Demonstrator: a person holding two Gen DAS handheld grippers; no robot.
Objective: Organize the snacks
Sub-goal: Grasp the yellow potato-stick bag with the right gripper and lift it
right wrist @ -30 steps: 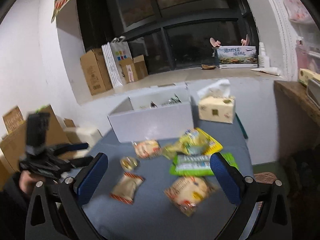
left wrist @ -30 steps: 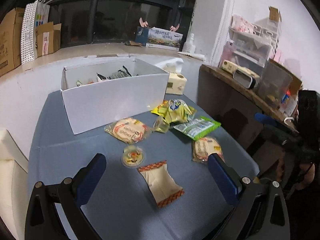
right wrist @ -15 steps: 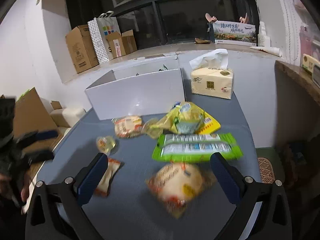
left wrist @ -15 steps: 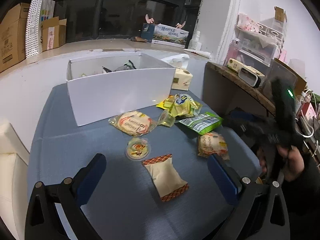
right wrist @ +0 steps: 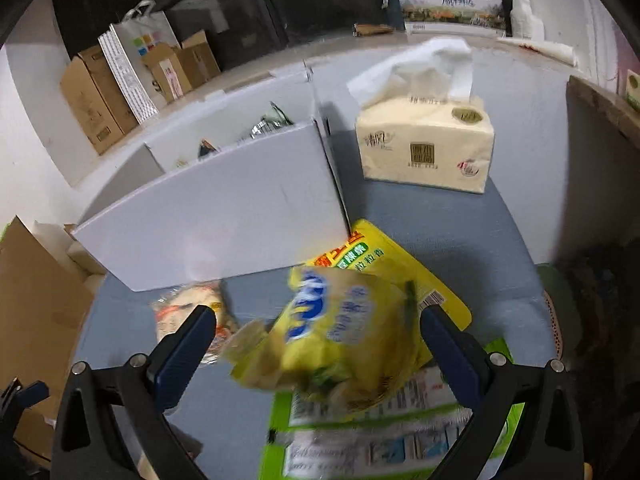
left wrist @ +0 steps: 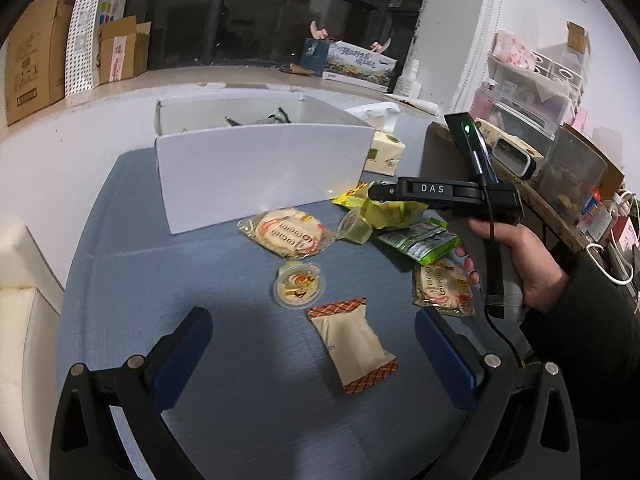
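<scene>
Snacks: I see them scattered on the blue table (left wrist: pixel 132 280), in front of the white box (left wrist: pixel 260 176) — a few packets already poke above its rim.
Yellow bag (right wrist: pixel 344 332): crumpled, lying between my right gripper's (right wrist: pixel 312 344) fingers, on top of a flat yellow packet (right wrist: pixel 400 268) and the green packet (right wrist: pixel 384 440).
Right gripper: jaws spread wide, either side of the yellow bag, not pressing it as far as I can tell.
Left gripper (left wrist: pixel 312 354): wide open, holding nothing — the beige packet (left wrist: pixel 352 346) lies on the table between its fingers.
Round cup (left wrist: pixel 299 284): just beyond the beige packet.
Tissue box (right wrist: pixel 426 142): beside the white box.
</scene>
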